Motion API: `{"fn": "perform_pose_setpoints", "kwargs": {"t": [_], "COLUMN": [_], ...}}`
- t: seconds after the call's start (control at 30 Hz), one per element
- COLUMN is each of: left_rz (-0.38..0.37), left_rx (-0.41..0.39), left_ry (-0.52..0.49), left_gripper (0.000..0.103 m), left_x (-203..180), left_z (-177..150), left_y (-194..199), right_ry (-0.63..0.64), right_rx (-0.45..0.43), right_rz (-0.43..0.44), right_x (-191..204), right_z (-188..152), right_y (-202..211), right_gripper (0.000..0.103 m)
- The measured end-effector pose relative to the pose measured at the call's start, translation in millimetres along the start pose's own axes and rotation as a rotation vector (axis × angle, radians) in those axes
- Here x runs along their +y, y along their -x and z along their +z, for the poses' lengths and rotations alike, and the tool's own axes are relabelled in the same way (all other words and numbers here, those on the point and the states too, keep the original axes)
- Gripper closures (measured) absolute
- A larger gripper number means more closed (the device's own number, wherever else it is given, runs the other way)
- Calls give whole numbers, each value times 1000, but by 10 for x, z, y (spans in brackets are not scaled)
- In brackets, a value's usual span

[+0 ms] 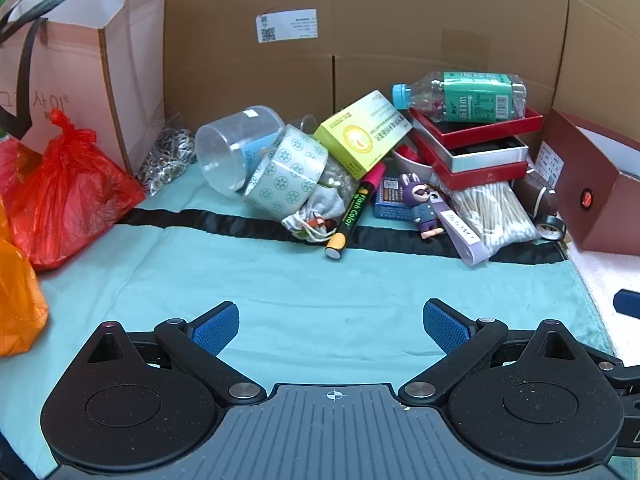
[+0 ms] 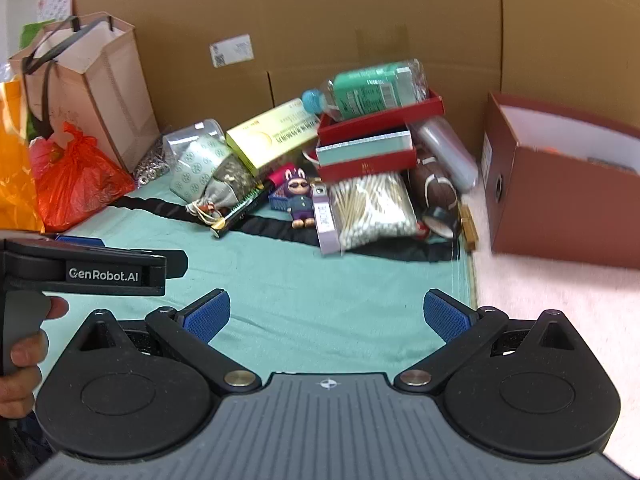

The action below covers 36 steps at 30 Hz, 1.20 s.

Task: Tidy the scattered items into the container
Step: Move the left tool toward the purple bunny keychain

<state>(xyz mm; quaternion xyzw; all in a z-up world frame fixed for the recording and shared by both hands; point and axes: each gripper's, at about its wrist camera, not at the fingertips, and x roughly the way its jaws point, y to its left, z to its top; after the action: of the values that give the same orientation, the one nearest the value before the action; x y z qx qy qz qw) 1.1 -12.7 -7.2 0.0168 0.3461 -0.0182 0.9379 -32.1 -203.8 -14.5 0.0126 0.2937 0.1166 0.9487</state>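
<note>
Pile of loose items on the teal cloth point(image 1: 320, 292), all placed here against the red box stack point(image 1: 476, 148) at its middle. Container: the open brown box point(image 2: 560, 200), right of the stack, well apart from both grippers.

- Red box stack: rigid card, likely light; nested lids may slide apart. Take by the long sides, one layer at a time.
- Bottle point(image 1: 460, 96): lying on top of the stack, clear plastic, looks near empty; light, smooth, apt to roll. Take across the labelled body.
- Yellow carton point(image 1: 364, 136): leaning left of the stack; light, stiff, crushable. Take across the narrow faces.
- Clear tub point(image 1: 236, 148): further left, on its side; thin, slippery.
- Tape roll point(image 1: 288, 176): beside the tub; firm, take across the rim.
- Cotton swab bag point(image 1: 496, 212): below the stack; soft, slack film, pinch at the middle.
- Marker point(image 1: 352, 212): below the carton; hard, round, take mid-barrel.
- Toy figure point(image 1: 424, 208): below the stack; small, hard, take at the body.

Left gripper point(image 1: 332, 326): fingers wide, empty, over bare cloth.
Right gripper point(image 2: 326, 316): fingers wide, empty, likewise.
</note>
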Motion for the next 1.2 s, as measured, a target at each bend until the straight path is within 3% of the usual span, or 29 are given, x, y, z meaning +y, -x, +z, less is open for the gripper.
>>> {"fn": "perform_pose_setpoints", "kwargs": {"t": [0.2, 1.2], "left_rz": [-2, -40], "left_rx": [4, 53], "left_ry": [-9, -22], "left_gripper": [0, 0], "left_x": [-45, -222], "left_z": [29, 131], "left_y": [-4, -318], "right_ry": [78, 54], "right_rx": [-34, 38], "right_rz": [4, 0], "right_x": [35, -84], "right_z": [-20, -38], "right_y": [22, -285], "right_gripper": [0, 0]}}
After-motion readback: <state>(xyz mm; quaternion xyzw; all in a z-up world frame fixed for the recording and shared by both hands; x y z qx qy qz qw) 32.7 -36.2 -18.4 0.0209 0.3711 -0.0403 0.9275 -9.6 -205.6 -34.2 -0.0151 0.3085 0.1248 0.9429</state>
